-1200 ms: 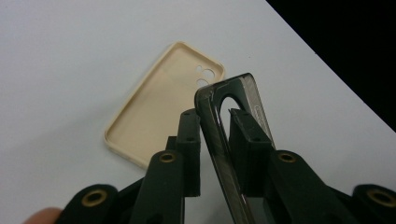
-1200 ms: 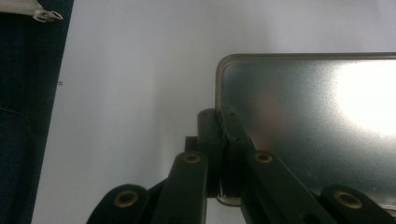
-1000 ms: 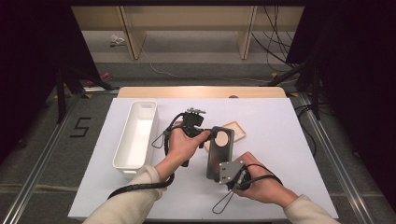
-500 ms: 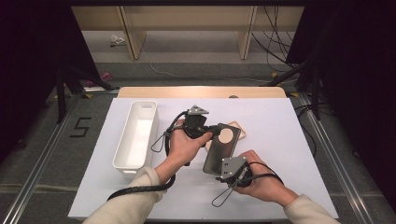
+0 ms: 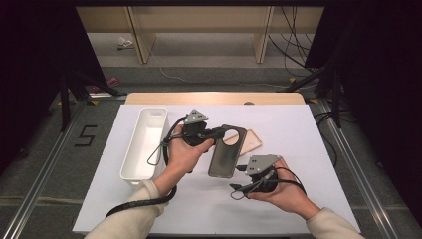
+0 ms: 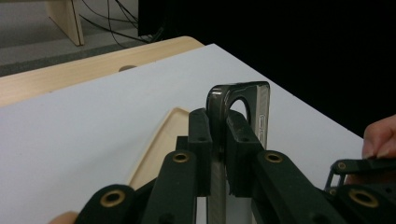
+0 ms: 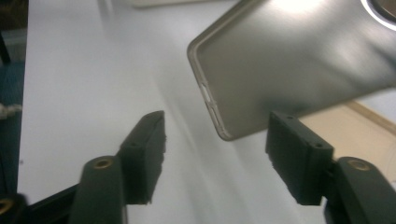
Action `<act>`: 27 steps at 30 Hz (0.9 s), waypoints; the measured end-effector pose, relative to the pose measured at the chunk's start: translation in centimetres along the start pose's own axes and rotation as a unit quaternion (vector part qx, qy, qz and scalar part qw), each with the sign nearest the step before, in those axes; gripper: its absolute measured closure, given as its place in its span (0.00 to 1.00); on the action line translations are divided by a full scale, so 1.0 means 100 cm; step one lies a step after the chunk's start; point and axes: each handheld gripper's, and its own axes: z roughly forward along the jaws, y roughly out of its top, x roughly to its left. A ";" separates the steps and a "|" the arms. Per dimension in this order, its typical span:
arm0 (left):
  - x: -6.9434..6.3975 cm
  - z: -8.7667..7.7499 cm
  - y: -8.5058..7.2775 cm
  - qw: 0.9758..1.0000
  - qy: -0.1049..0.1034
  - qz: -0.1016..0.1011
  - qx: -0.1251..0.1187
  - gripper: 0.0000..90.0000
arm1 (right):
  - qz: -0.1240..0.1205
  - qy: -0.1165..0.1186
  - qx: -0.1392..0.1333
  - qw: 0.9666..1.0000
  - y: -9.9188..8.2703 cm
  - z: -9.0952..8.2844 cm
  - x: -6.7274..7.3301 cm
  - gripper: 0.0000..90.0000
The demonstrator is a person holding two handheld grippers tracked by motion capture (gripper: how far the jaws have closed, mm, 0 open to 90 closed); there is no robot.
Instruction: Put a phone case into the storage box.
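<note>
A white surface [image 5: 298, 149] lies over a pale wooden top, with dark curtains on both sides and a grey floor with cables behind. On its left part stands a long white bin [image 5: 144, 144].

The left tongs [image 5: 211, 133] are clamped on the upper edge of a dark grey phone case [image 5: 226, 154], beside its round camera opening. In the left gripper view the two black pads squeeze the thin wall of the case [image 6: 236, 100] edge-on. The case hangs off the surface, tilted, its lower end pointing toward the right tongs [image 5: 243, 172]. Under and behind it lies a flat tan phone case [image 5: 251, 142] on the surface.

The right tongs stand apart with nothing between them. In the right gripper view the lower corner of the dark case [image 7: 289, 60] floats just beyond and above the pads, touching neither. These jaws have just been opening.

A second ago the right tongs gripped the lower end of the dark case. Now they have let go, and the left hand carries the case alone, a little higher.

The left hand [image 5: 186, 149] reaches forward over the middle of the surface, the forearm coming in at a slant from the lower left. The right hand [image 5: 278, 189] rests low near the front edge, palm turned inward, tongs pointing toward the case.
</note>
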 end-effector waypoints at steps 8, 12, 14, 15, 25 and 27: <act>0.010 -0.019 0.004 1.000 0.002 0.007 -0.029 0.91 | 0.047 -0.017 -0.036 0.998 -0.007 -0.009 -0.010 0.35; 0.015 -0.029 0.006 0.999 0.006 0.007 -0.039 0.91 | 0.062 -0.029 -0.047 0.997 -0.011 -0.013 -0.013 0.34; 0.017 -0.033 0.007 0.999 0.007 0.006 -0.044 0.91 | 0.069 -0.032 -0.049 0.996 -0.014 -0.014 -0.016 0.33; 0.019 -0.035 0.007 0.999 0.007 0.008 -0.045 0.91 | 0.071 -0.035 -0.050 0.996 -0.015 -0.015 -0.017 0.32; 0.031 -0.054 0.009 0.998 0.012 0.004 -0.058 0.91 | 0.091 -0.037 -0.058 0.993 -0.019 -0.016 -0.020 0.30; 0.033 -0.057 0.010 0.998 0.012 0.002 -0.061 0.91 | 0.092 -0.037 -0.058 0.993 -0.020 -0.017 -0.020 0.30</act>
